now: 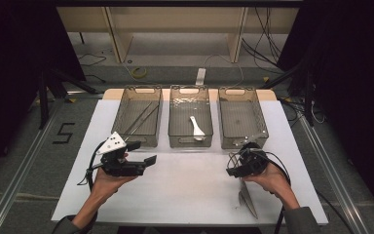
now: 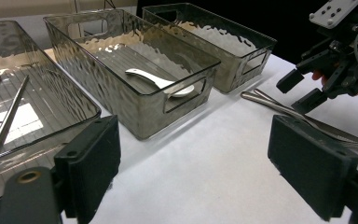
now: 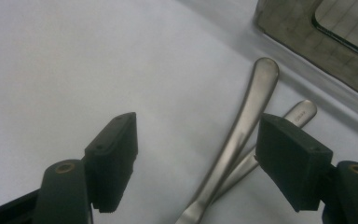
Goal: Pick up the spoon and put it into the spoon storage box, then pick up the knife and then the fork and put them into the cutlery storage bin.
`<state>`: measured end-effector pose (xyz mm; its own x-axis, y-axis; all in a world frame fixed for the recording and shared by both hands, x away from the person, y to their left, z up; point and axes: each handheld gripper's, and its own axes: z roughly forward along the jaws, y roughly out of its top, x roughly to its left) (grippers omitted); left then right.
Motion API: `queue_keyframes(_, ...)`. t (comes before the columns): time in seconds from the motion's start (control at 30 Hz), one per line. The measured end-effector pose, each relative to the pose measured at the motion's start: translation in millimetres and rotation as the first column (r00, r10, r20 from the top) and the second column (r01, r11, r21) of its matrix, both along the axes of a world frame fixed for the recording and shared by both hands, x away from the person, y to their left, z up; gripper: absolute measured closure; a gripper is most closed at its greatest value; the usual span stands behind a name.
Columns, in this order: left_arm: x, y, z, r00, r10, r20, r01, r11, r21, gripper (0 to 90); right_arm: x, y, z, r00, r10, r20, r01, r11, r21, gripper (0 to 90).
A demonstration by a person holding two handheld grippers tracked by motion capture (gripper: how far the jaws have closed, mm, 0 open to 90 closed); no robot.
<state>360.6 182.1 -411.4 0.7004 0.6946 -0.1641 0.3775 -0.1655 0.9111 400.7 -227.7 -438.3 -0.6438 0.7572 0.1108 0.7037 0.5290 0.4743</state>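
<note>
We hold our right claw (image 3: 196, 154) wide open over two metal handles (image 3: 242, 126) on the table (image 1: 185, 190), gripping nothing; our left claw (image 2: 191, 163) is open and empty.

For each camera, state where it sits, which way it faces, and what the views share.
High view: above the table's near edge, looking forward and down; both forearms, left hand-held gripper.
Left gripper view: on that gripper, facing the bins; own black jaws.
Right gripper view: on the right hand-held gripper, facing down; own jaws.
Shared: the cutlery on the table.

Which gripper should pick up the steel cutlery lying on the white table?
Right. The right gripper hovers open directly over the two crossed steel cutlery pieces; the left gripper sits across the table.
</note>
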Motion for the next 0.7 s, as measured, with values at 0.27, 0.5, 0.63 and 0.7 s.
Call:
queue_keyframes(0.27, -0.8, 0.1, 0.1, 1.0, 0.0, 0.0, 0.0, 1.0, 0.0, 16.6, -3.3, -0.9, -4.3, 0.9999, 0.003, -0.012, -0.003, 1.0, -0.025, 32.0)
queue_keyframes(0.5, -1.0, 0.2, 0.1, 1.0, 0.003, 0.003, -0.003, 1.0, 0.003, 16.6, -4.1, -4.6, -5.0, 0.9998, -0.006, -0.018, 0.005, 0.999, -0.034, 34.1)
queue_keyframes(0.63, -0.9, -0.4, 0.1, 1.0, 0.003, 0.005, -0.003, 1.0, 0.004, 16.5, -4.6, -6.6, -6.4, 0.9997, -0.017, -0.02, 0.016, 0.999, -0.051, 36.5)
queue_keyframes(0.7, -1.1, -1.0, 0.2, 1.0, 0.0, 0.007, 0.0, 1.0, 0.007, 16.6, -5.7, -7.0, -7.2, 0.9996, -0.017, -0.021, 0.016, 0.998, -0.056, 37.9)
